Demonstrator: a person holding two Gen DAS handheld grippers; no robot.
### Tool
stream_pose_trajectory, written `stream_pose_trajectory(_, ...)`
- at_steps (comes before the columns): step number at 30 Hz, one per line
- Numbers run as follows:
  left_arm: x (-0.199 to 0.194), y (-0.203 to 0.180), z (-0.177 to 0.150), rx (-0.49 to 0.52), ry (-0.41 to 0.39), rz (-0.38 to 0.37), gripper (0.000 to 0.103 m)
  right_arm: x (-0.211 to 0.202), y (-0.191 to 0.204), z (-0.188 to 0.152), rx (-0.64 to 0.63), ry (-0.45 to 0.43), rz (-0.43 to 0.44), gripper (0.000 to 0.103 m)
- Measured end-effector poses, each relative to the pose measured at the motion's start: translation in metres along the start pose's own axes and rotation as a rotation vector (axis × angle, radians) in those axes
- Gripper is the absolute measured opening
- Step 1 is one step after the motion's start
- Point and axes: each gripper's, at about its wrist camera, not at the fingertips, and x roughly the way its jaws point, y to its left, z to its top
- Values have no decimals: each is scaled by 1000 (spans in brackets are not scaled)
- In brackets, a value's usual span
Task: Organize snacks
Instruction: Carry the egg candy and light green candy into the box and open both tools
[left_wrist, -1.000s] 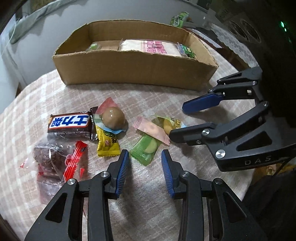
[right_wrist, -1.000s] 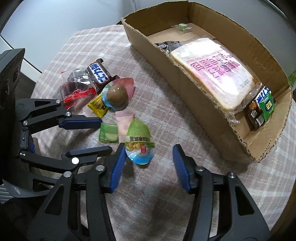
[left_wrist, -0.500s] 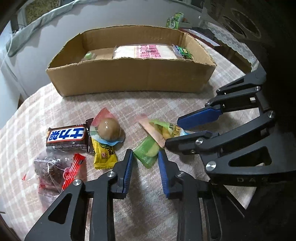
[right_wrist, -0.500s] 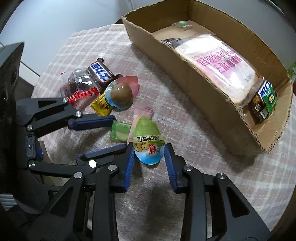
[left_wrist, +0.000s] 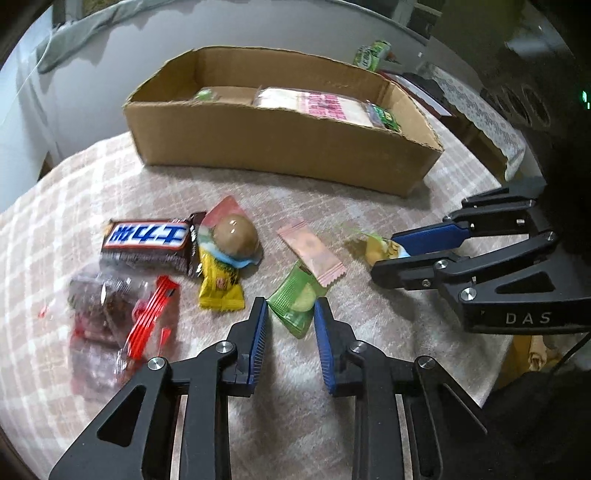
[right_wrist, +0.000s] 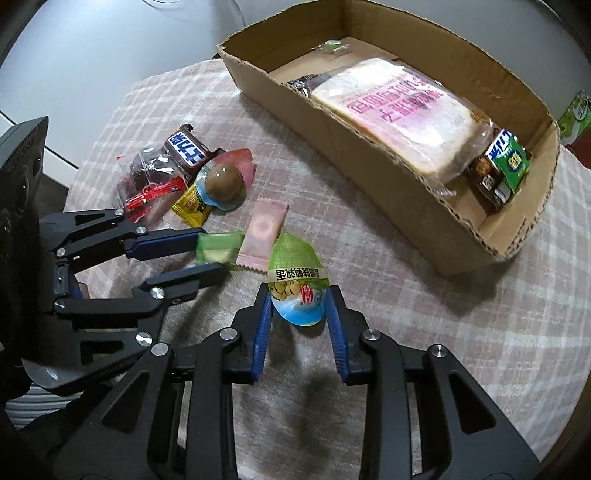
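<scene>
Left gripper (left_wrist: 290, 317) pinches the green candy (left_wrist: 295, 304); right gripper (right_wrist: 299, 299) (jaws just closing) clamps the egg pouch (right_wrist: 297, 284) — both near the box (right_wrist: 369, 155); five snacks left on the table (left_wrist: 332, 206).

The tabletop (left_wrist: 332, 424) wears a pale pink and white plaid cloth. The cardboard box (left_wrist: 280, 144) is plain tan; inside it lies a white bread packet (right_wrist: 399, 110) printed with pink lettering, beside a green and dark brown packet (right_wrist: 506, 166). On the cloth lie a dark brown chocolate bar (left_wrist: 147, 243) with a white and blue label, a yellow sachet (left_wrist: 219, 286), a pink sachet (left_wrist: 312, 253), a light green sachet (left_wrist: 295, 306), and a clear bag (left_wrist: 110, 310) with red markings. Both claws are black with blue pads.
</scene>
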Motion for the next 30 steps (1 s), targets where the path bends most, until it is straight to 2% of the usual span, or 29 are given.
stream_pose_trajectory(6, -16, 13, -11, -64, -20, -5, 24, -7, 1, -3, 5, -15, 10, 30)
stream_pose_trajectory(11, -37, 19, -8, -86, -69, -1, 24, -22, 3, 1, 1, -47, 16, 30)
stream_pose_trajectory(24, -78, 24, 51, -68, -212, 7, 24, -78, -9, 29, 1, -163, 1, 30)
stream_pose_trajectory(30, -79, 19, 81, -47, -252, 12, 24, -95, -26, 46, 16, -207, -31, 30)
